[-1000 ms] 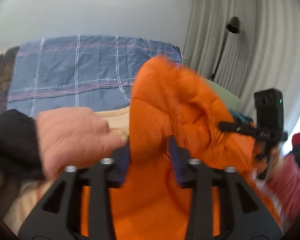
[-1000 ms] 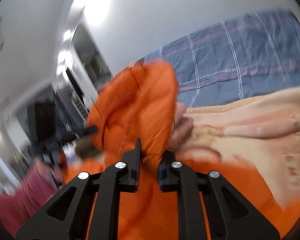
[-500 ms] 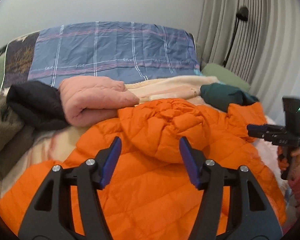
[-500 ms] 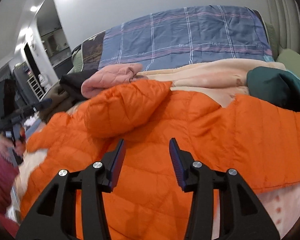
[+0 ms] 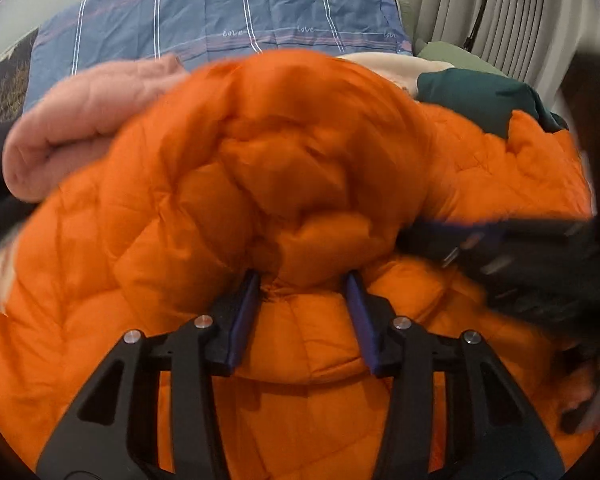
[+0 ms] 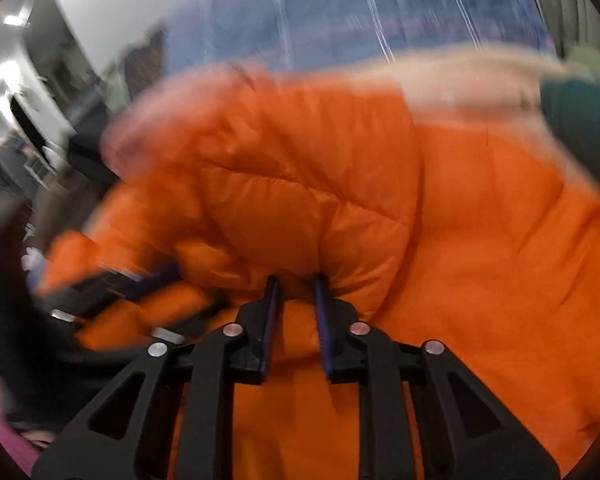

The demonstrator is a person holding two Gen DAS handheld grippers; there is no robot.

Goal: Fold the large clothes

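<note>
Orange puffer jacket (image 5: 292, 168) is spread on the bed, over a cream blanket (image 5: 384, 65), in front of the blue plaid cover (image 5: 228, 20). A padded lump of it, probably the hood, is bunched at mid-jacket.

Left gripper (image 5: 302, 280): jaws partly apart, a thick fold of quilting sits between the pads. Contact on both pads looks likely, firm clamp cannot be confirmed. Right gripper (image 6: 296, 284): jaws narrow, clamped on a pinch of the same lump, fabric visibly puckered at the tips.

Both grips are placed close together on one lump, presumably so it is moved as one piece instead of being dragged by one corner. Motion blur is heavy in the right view, so travel direction cannot be read.

Pink garment (image 5: 88, 120) and dark green garment (image 5: 480, 96) are kept beside the jacket, likely awaiting folding or already folded. Fold is judged early: the body is laid flat, nothing is tucked yet.
</note>
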